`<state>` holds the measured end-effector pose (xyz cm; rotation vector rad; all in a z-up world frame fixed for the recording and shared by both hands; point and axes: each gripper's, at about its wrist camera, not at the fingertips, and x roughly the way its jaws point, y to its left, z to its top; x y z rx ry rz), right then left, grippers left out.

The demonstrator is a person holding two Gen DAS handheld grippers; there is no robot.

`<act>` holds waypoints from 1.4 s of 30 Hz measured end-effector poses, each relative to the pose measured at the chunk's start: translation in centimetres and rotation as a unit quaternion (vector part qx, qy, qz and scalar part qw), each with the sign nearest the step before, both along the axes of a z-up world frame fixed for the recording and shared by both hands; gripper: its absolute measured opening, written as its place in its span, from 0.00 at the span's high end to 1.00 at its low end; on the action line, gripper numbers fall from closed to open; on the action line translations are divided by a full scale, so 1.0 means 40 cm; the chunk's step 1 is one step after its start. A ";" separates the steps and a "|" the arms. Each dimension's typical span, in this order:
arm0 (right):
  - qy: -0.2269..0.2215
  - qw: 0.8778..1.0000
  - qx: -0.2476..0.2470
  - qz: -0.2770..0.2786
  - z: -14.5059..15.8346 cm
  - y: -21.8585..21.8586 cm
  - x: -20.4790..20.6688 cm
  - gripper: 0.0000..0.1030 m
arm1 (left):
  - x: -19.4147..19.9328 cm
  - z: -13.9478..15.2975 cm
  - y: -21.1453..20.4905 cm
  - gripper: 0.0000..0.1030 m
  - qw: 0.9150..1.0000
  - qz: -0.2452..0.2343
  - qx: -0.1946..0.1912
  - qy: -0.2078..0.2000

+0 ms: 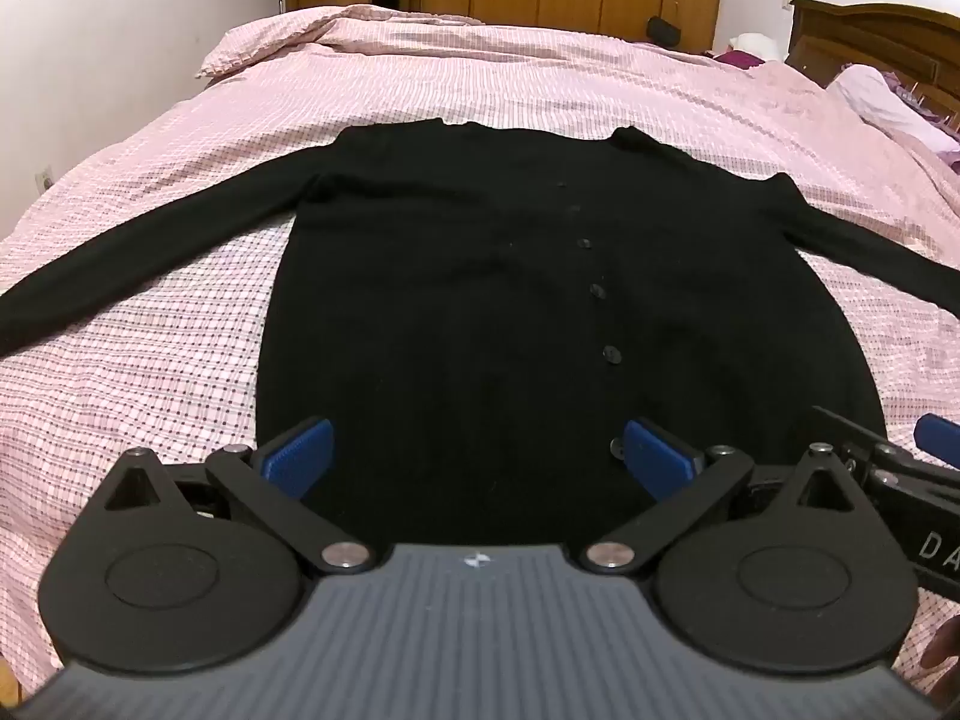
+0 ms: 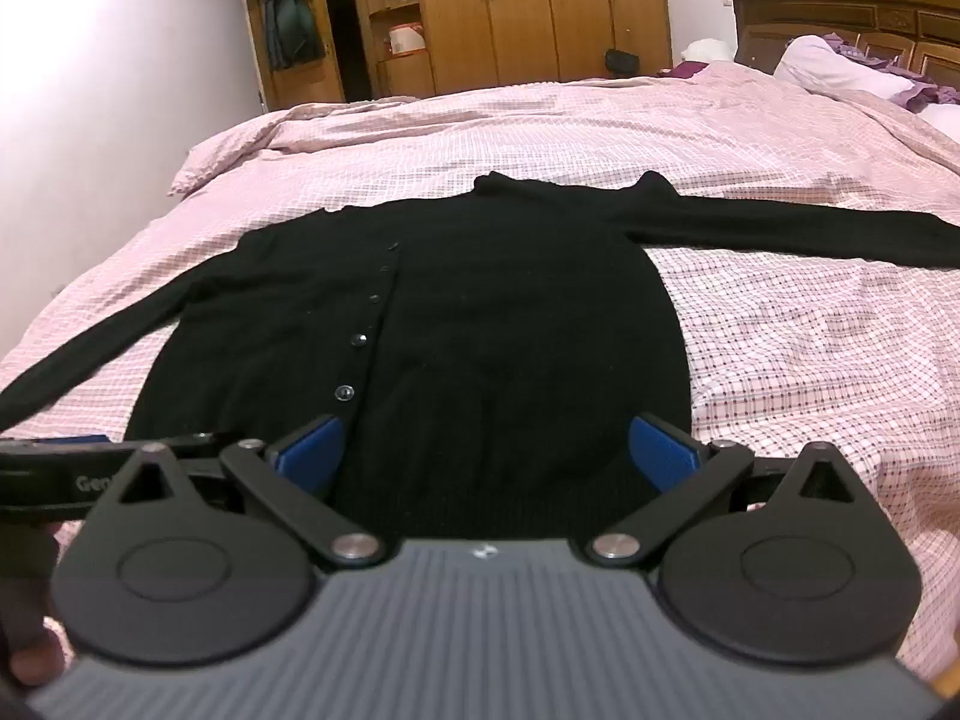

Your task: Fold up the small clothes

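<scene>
Cardigan (image 1: 480,276) first, black and buttoned, spread flat on the pink checked bedspread (image 1: 180,360) with its hem toward us and its collar toward the far side of the bed. Both sleeves run straight out to the sides, one off to the left edge of the left wrist view, the other stretched to the right in the right wrist view. We see a line of dark buttons (image 1: 597,291) running up the front, nearer the right side from the left camera and nearer the left side from the right camera. Our left gripper (image 1: 480,450) hovers over the hem, jaws spread wide, blue pads (image 1: 300,447) apart with only black knit showing between them and nothing pinched. Our right gripper (image 2: 485,447) sits just alongside, also over the hem, jaws equally wide, blue pads (image 2: 663,441) clear of each other and gripping nothing. Each gripper peeks into the other's view at the near edge. Behind the bed we have a wooden wardrobe (image 2: 540,12) along the back wall, a dark carved headboard (image 2: 852,6) on the right, and pillows (image 2: 828,66) with purple cloth beside them.
</scene>
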<state>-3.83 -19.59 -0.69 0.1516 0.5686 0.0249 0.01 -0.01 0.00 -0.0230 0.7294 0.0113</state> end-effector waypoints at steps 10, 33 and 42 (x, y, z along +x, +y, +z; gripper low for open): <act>0.002 1.000 0.002 0.001 0.000 0.000 0.000 0.00 | 0.000 0.000 0.000 0.00 1.000 0.001 -0.002 -0.002; 0.017 1.000 0.007 -0.003 -0.013 -0.007 0.016 0.00 | 0.015 -0.015 0.007 0.00 1.000 0.004 0.002 0.010; 0.020 1.000 0.007 -0.003 -0.016 -0.007 0.020 0.00 | 0.018 -0.020 0.011 0.00 1.000 0.003 0.004 0.014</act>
